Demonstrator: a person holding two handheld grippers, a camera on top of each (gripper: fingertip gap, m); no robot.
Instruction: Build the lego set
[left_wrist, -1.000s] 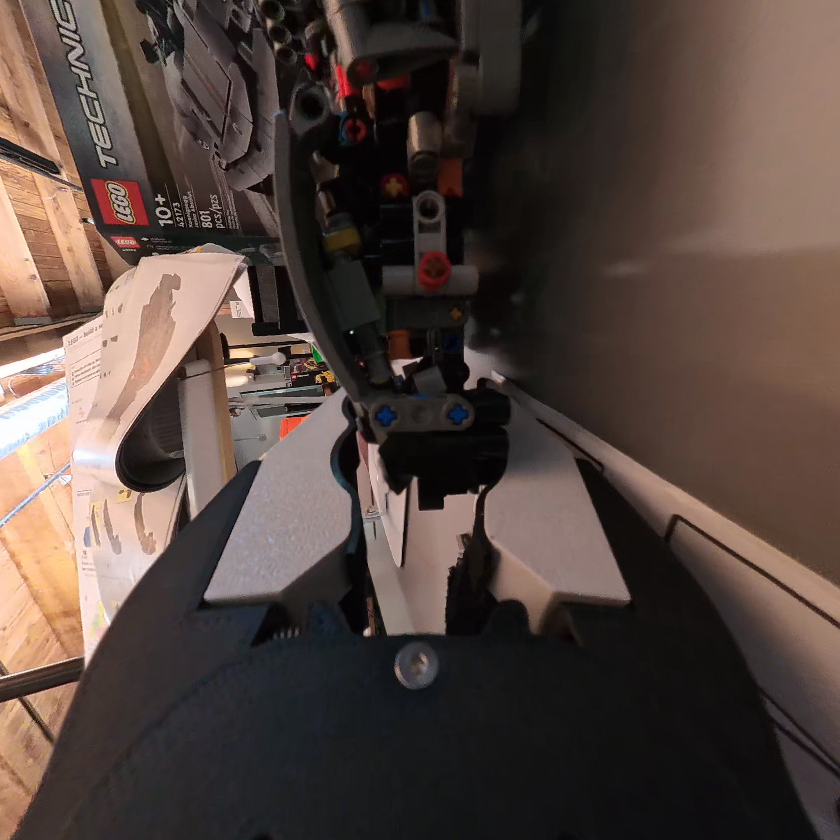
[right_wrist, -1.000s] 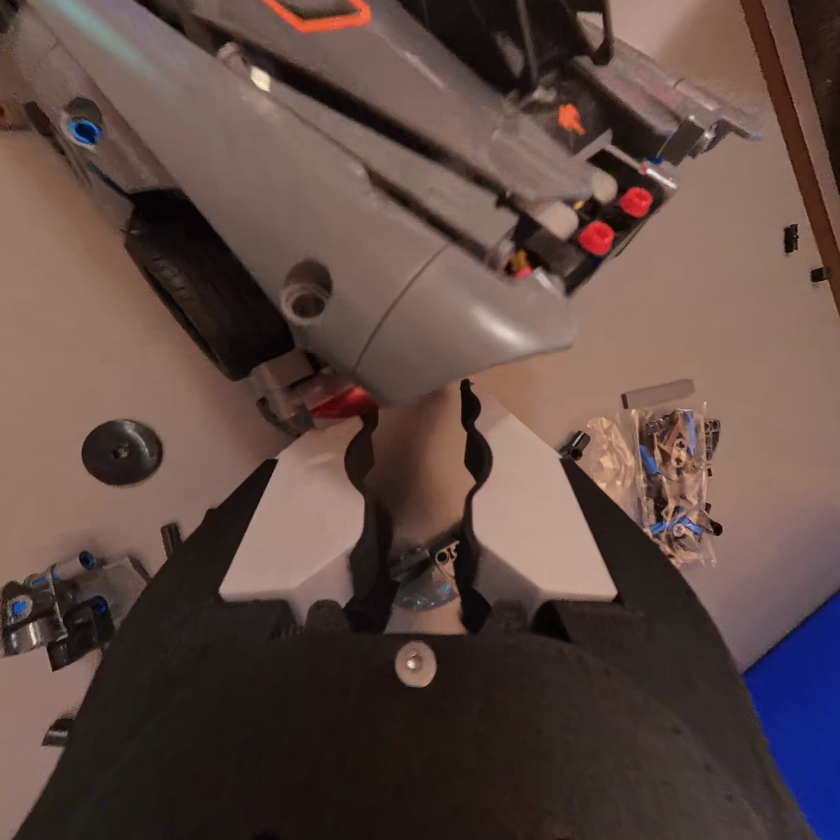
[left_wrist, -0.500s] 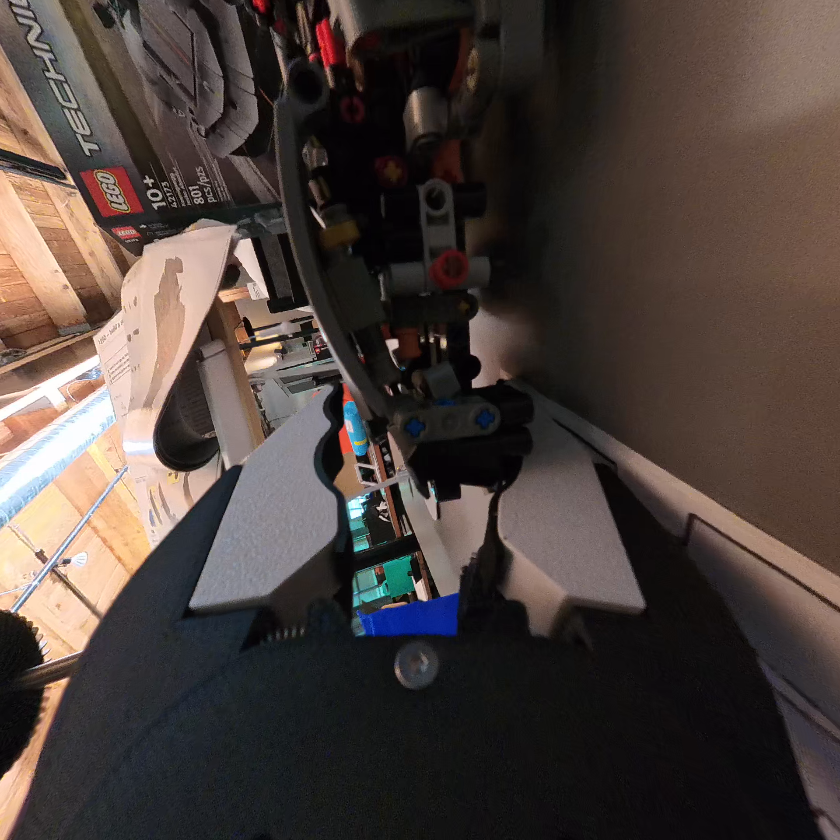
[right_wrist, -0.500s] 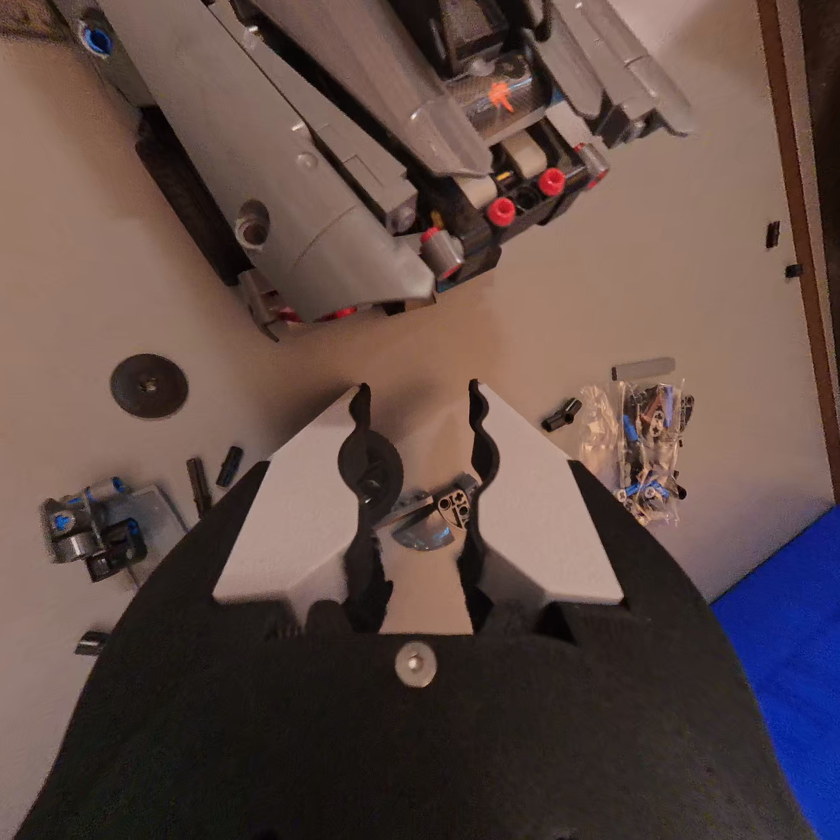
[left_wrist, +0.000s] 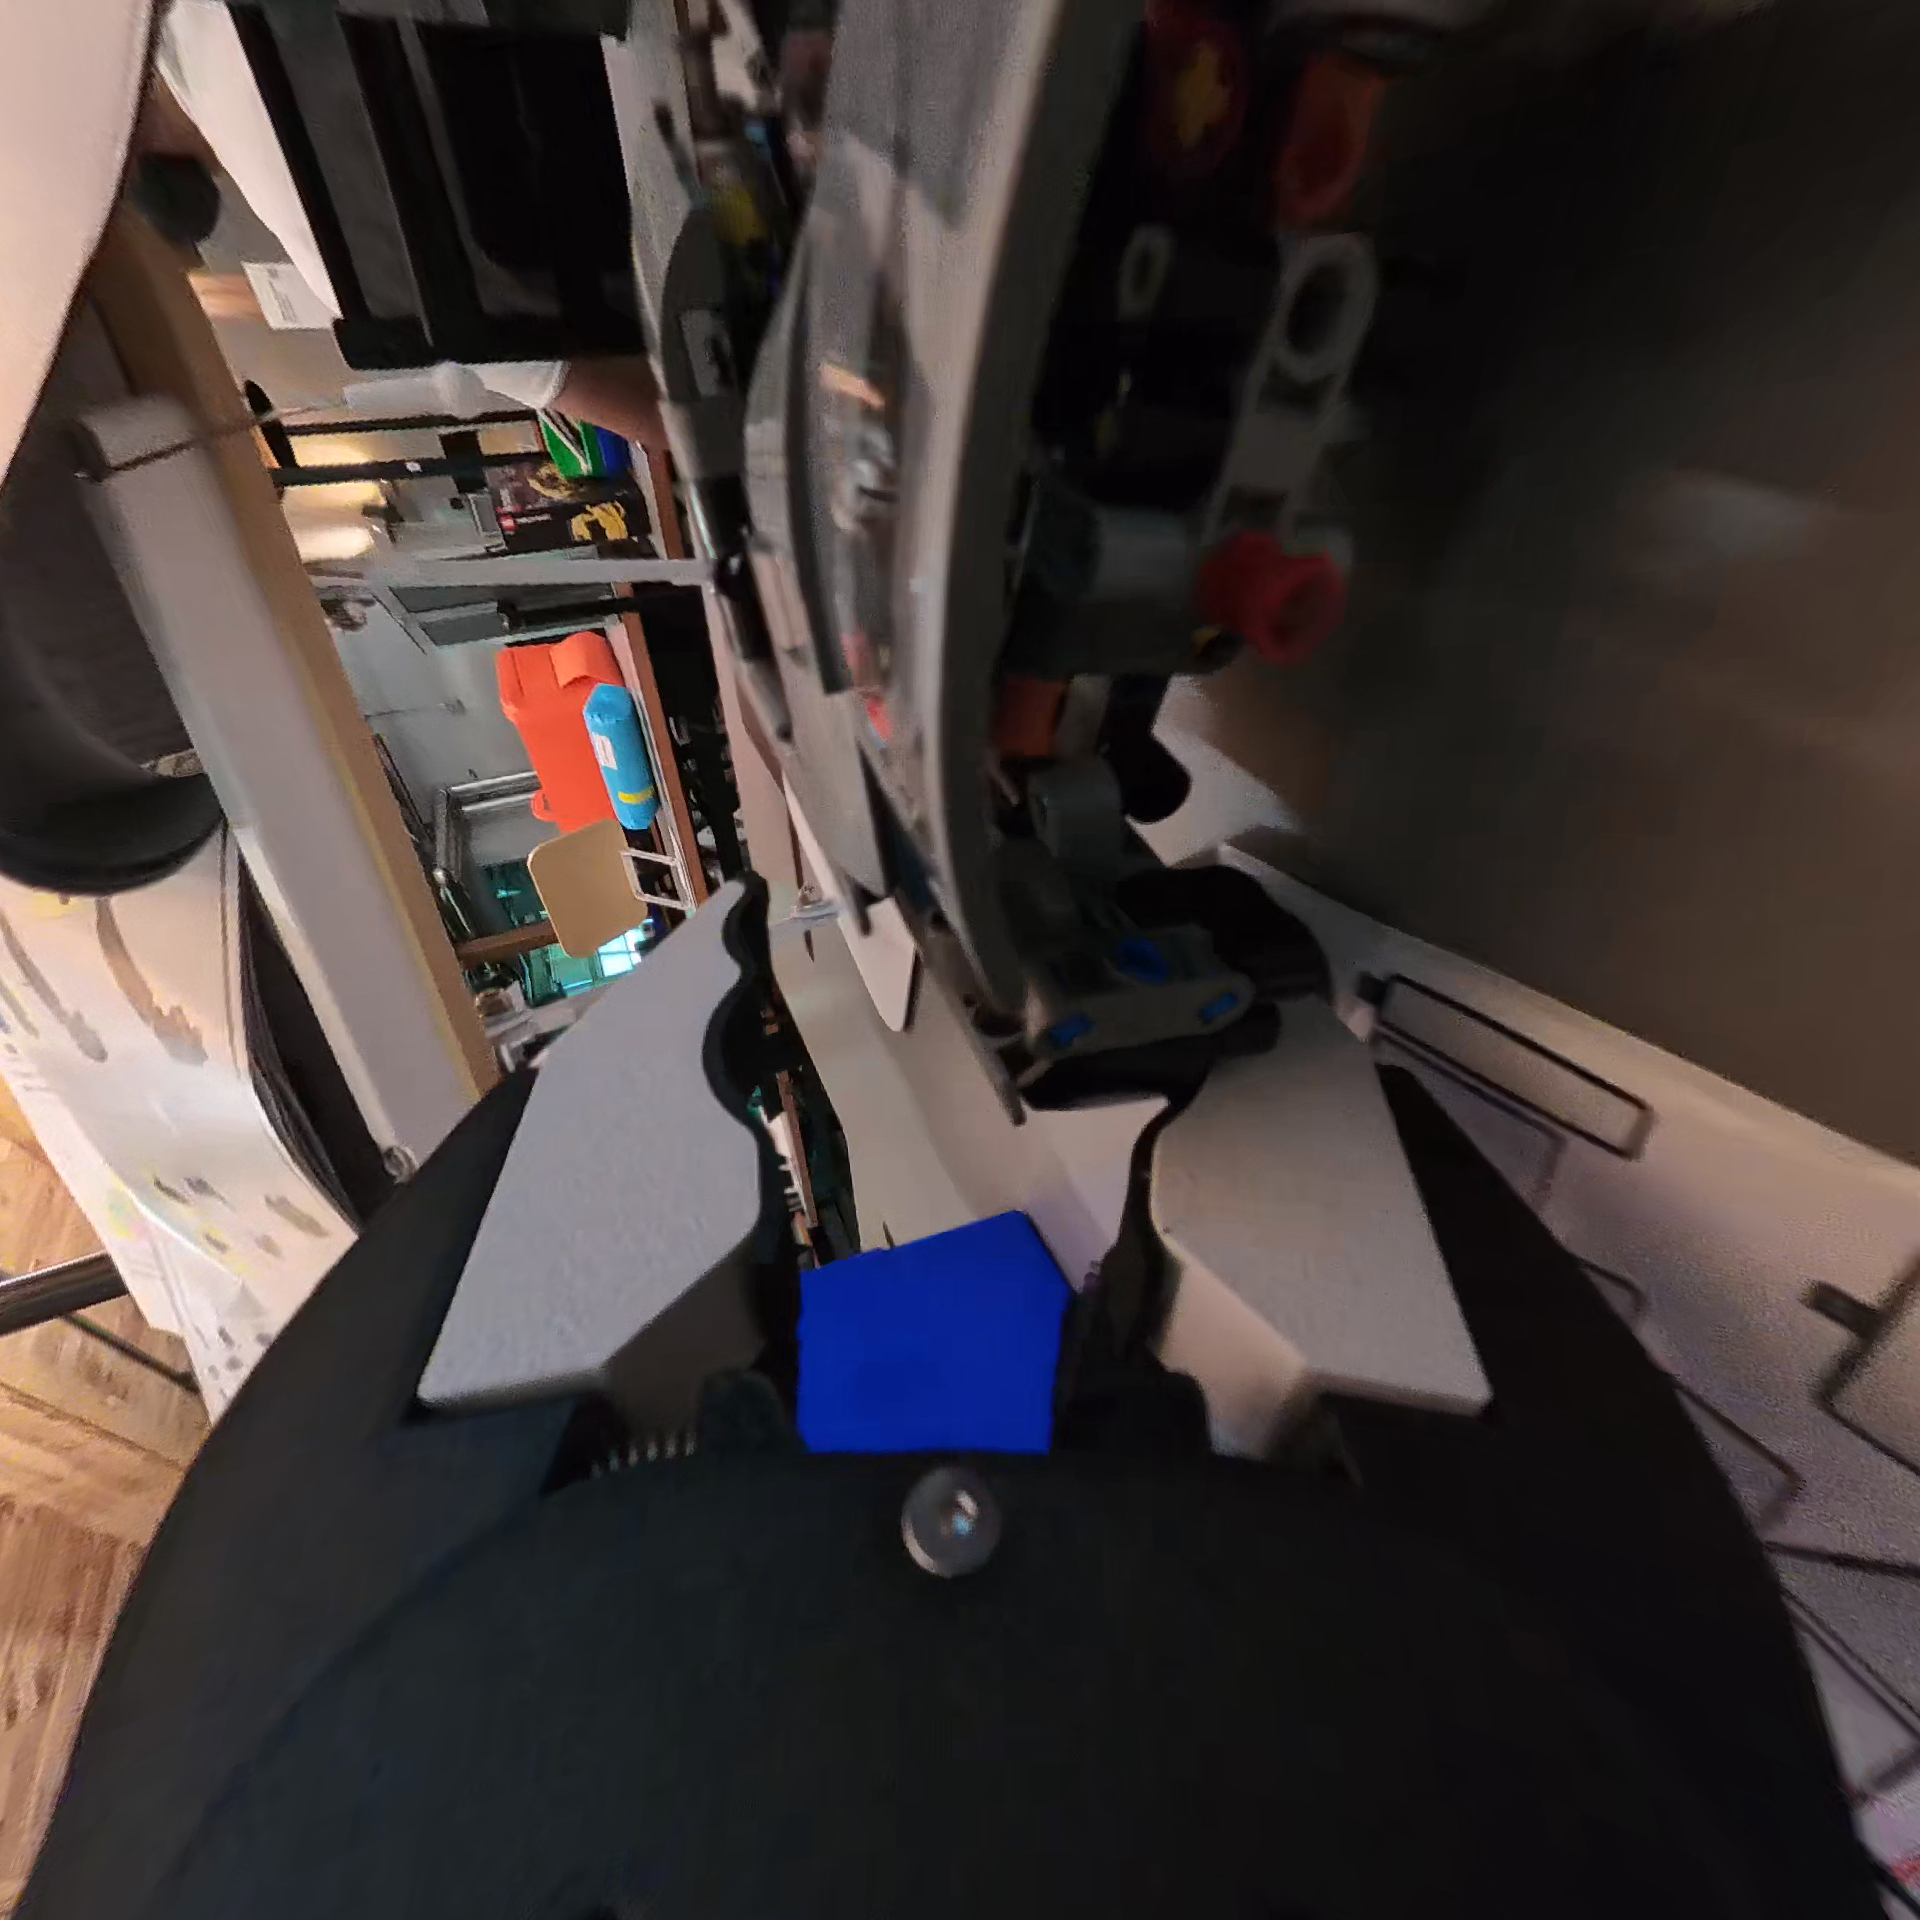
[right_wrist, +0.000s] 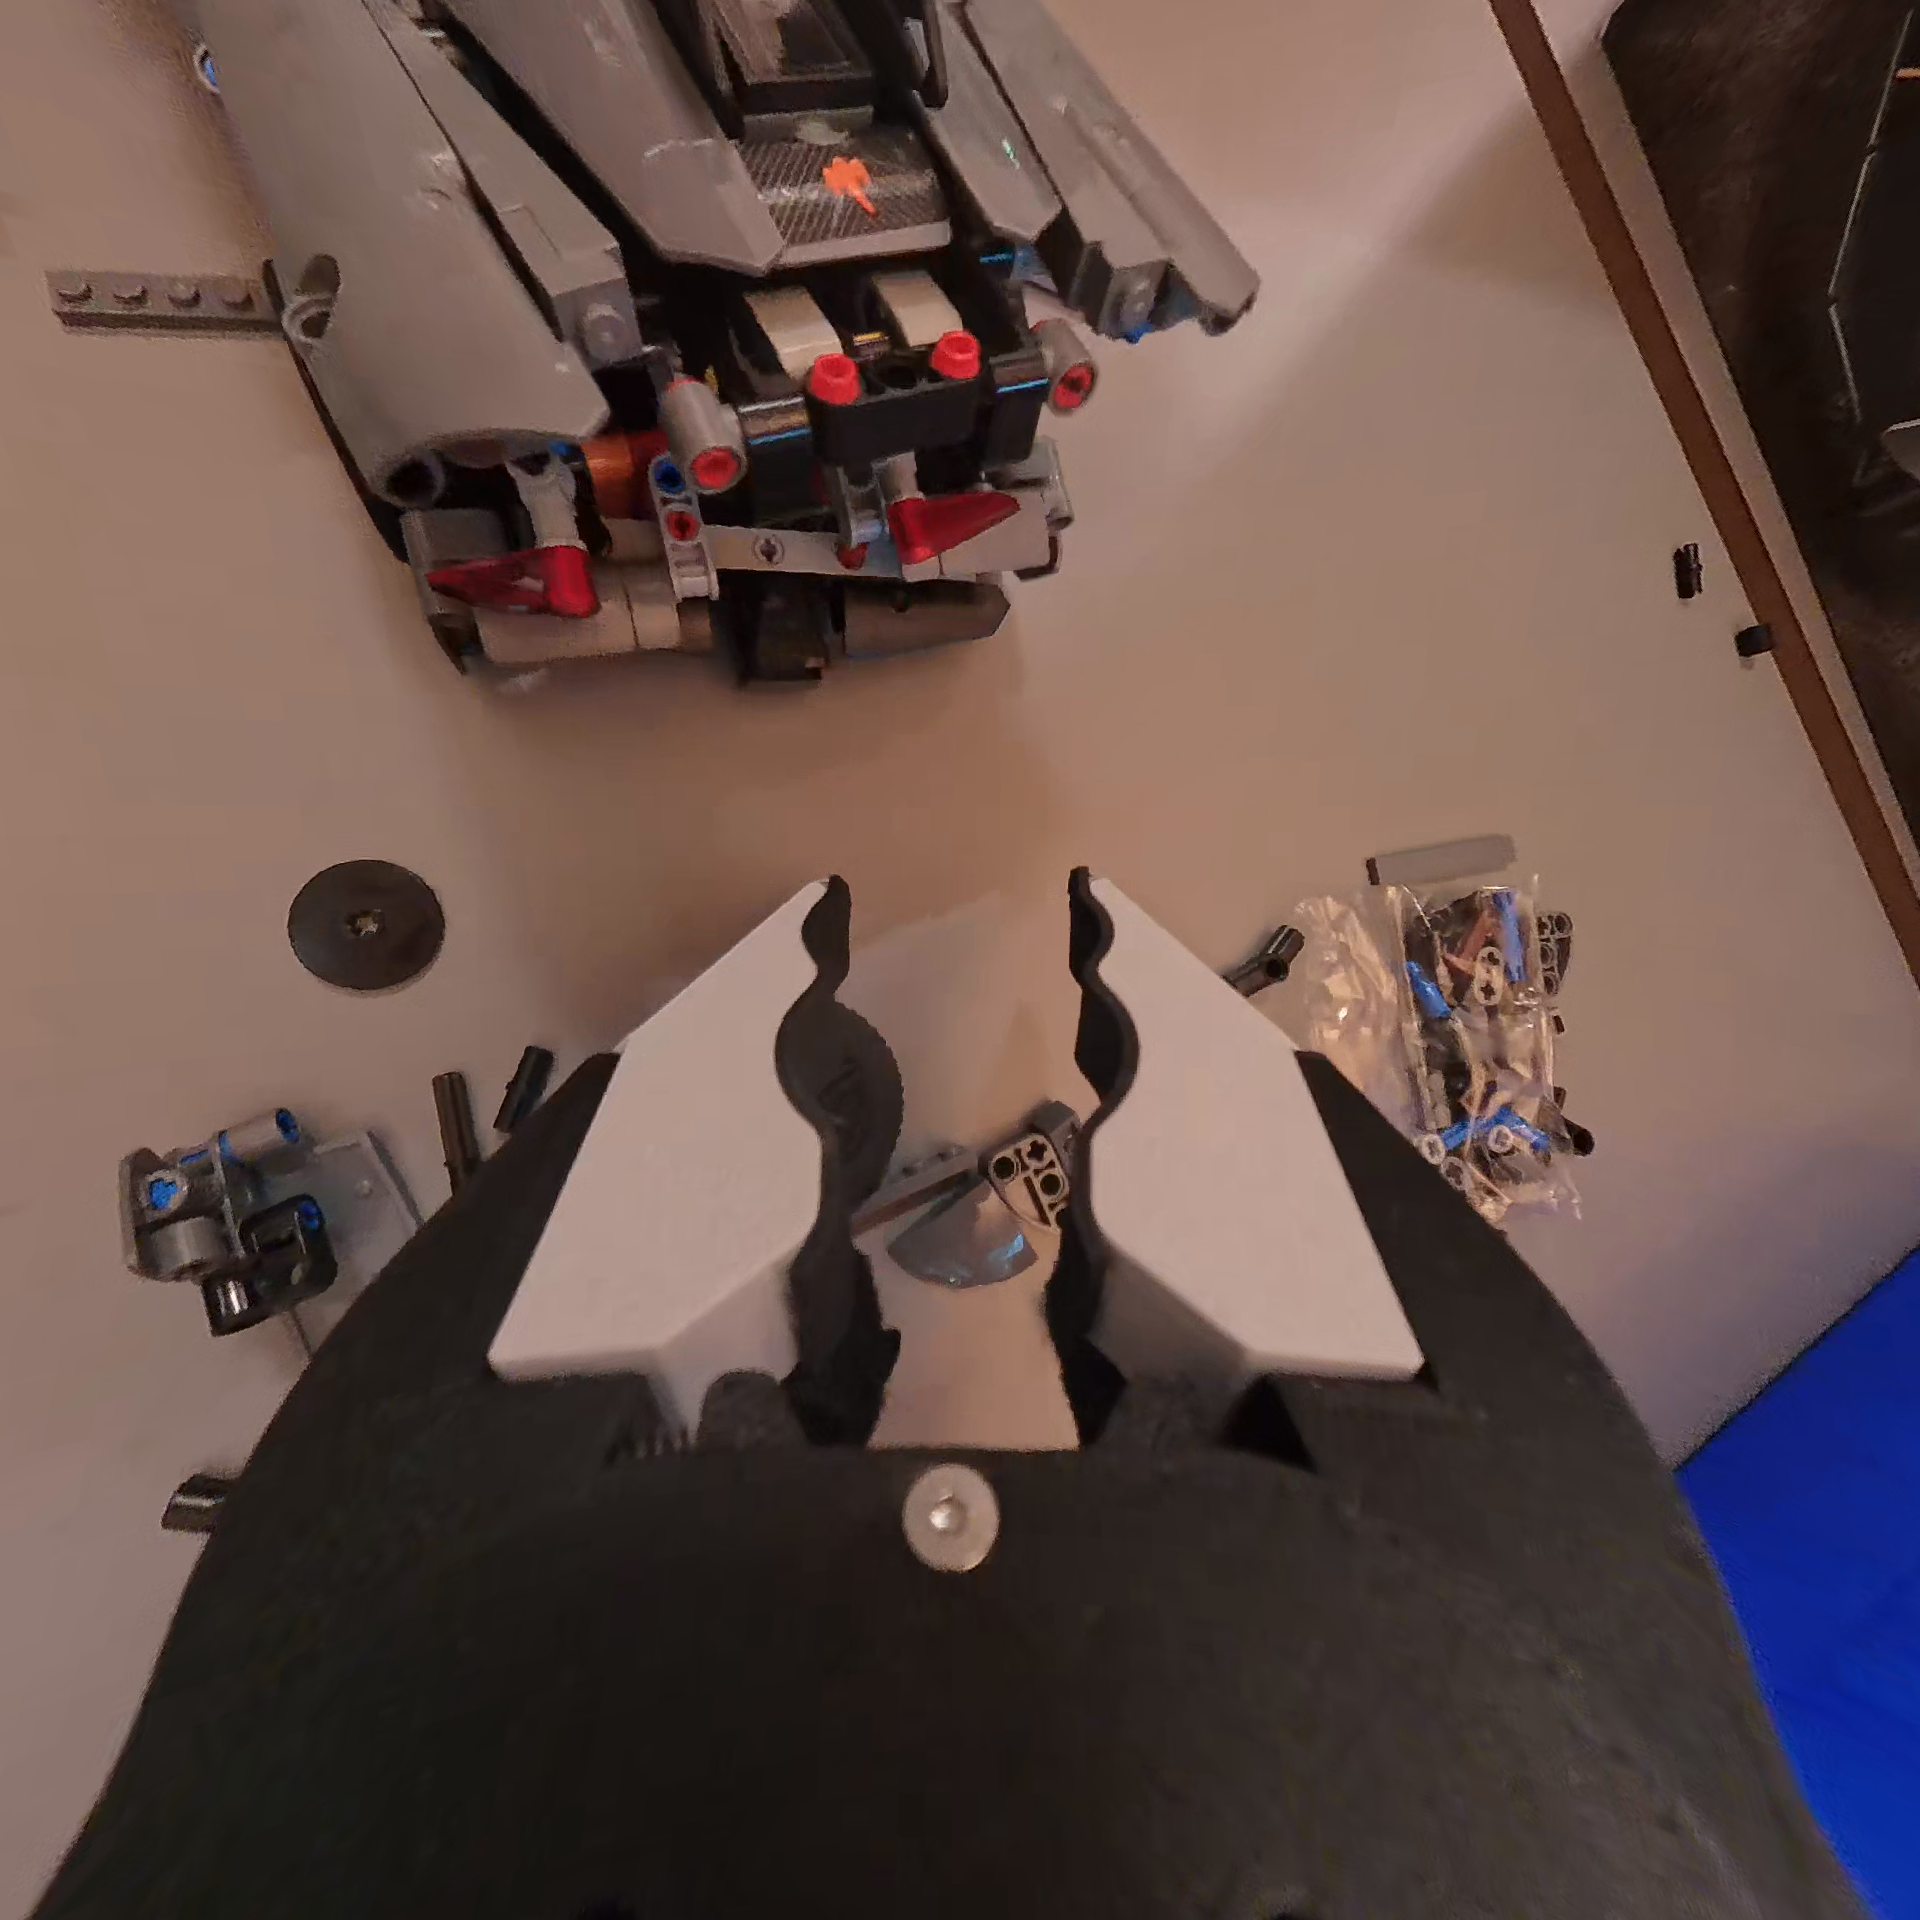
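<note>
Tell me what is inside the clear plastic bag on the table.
The clear plastic bag holds many small black, grey and blue building pieces, with one brown. Pieces underneath are covered, so they cannot be counted.

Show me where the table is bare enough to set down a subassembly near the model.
Widest bare strip: between the model's rear end and the right tongs. Also free: right of the model, up to the table's brown edge. Crowded: around the parts bag, and the lower left by the disc and small grey assembly.
</note>
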